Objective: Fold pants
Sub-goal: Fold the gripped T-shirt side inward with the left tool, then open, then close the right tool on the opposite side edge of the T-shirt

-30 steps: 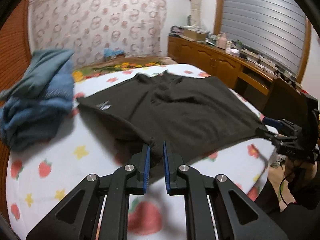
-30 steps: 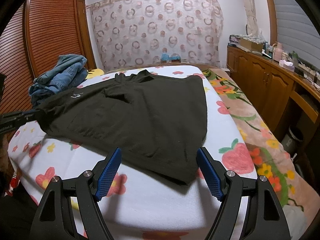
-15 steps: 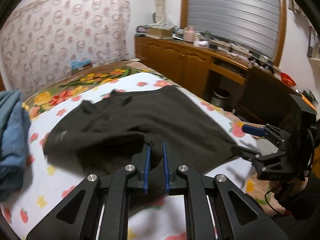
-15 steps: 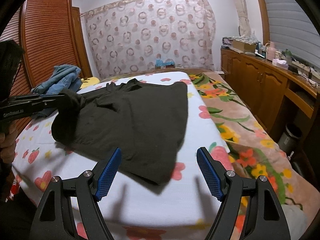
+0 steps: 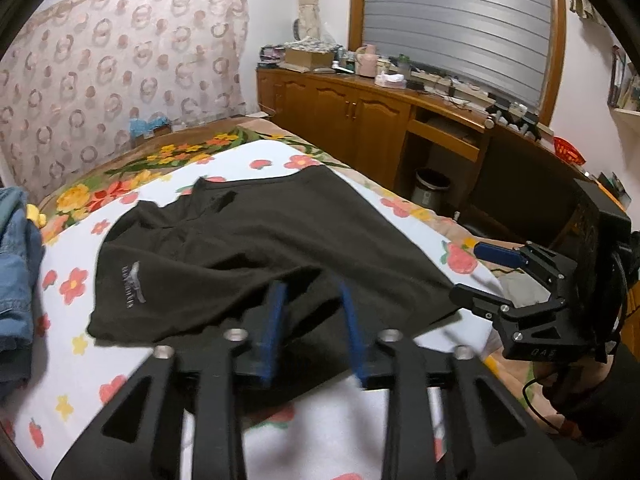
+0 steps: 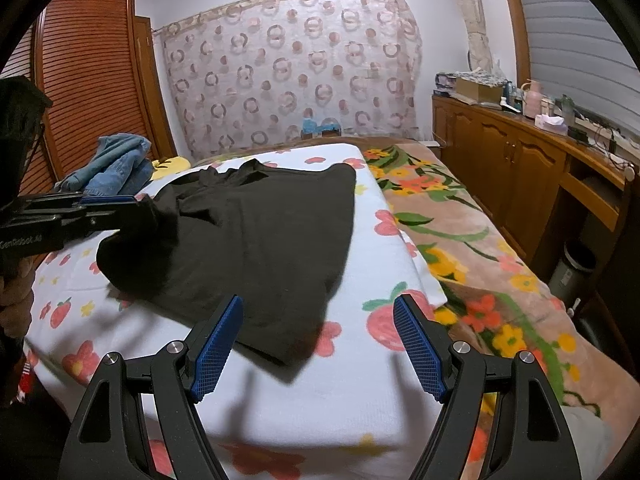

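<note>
- The dark brown-black fabric pants (image 6: 256, 240) lie spread on the bed (image 6: 320, 412), on its white blanket printed with strawberries and flowers, with one edge already doubled over towards the middle.
- The left gripper (image 5: 312, 328) hangs just above that doubled-over part. Its jaws are opening, and no cloth seems pinched between the blue pads, though motion blur leaves this a little uncertain.
- To finish this step well, I judge the left jaws should part fully and lift straight off, so the pads do not drag the fold back out of line.
- The right gripper (image 6: 318, 344) hovers over the near corner of the garment with its jaws wide apart and nothing between them. It looks ready to pin or take that corner, and should wait until the fold has settled.
- The left wrist view alone shows the pale logo print near the folded edge and the right gripper from the side.
- The right wrist view alone shows the slatted wooden wardrobe (image 6: 92, 92), the whole heap of blue denim clothes (image 6: 116, 164), and cloth bunched around the left gripper's tip.
</note>
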A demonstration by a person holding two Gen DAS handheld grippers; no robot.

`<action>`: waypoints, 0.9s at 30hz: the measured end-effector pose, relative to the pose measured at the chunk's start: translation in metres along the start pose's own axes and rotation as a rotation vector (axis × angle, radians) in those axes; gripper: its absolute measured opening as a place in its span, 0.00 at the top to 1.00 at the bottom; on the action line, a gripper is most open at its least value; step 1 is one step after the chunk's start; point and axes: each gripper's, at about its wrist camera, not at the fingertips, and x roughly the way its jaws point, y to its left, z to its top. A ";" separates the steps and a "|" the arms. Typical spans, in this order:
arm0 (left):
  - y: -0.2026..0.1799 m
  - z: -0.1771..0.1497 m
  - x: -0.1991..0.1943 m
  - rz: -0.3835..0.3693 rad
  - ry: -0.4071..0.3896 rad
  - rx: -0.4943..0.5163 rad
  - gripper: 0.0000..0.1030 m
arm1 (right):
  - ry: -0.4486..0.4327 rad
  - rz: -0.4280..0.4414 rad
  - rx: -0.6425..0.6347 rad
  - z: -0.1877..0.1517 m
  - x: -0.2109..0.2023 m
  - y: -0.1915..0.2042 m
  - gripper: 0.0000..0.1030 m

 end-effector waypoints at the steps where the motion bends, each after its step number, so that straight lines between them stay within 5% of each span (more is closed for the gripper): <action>1: 0.001 -0.002 -0.002 0.001 -0.007 -0.006 0.52 | 0.000 0.004 -0.003 0.001 0.001 0.000 0.23; 6: 0.017 -0.012 -0.013 0.031 -0.026 -0.019 0.26 | 0.004 0.025 -0.029 0.008 0.007 0.004 0.23; 16: 0.062 -0.041 -0.015 0.125 -0.007 -0.055 0.25 | 0.034 0.144 -0.084 0.023 0.030 0.025 0.27; 27: 0.080 -0.068 -0.001 0.084 0.029 -0.090 0.25 | 0.108 0.205 -0.109 0.029 0.053 0.031 0.46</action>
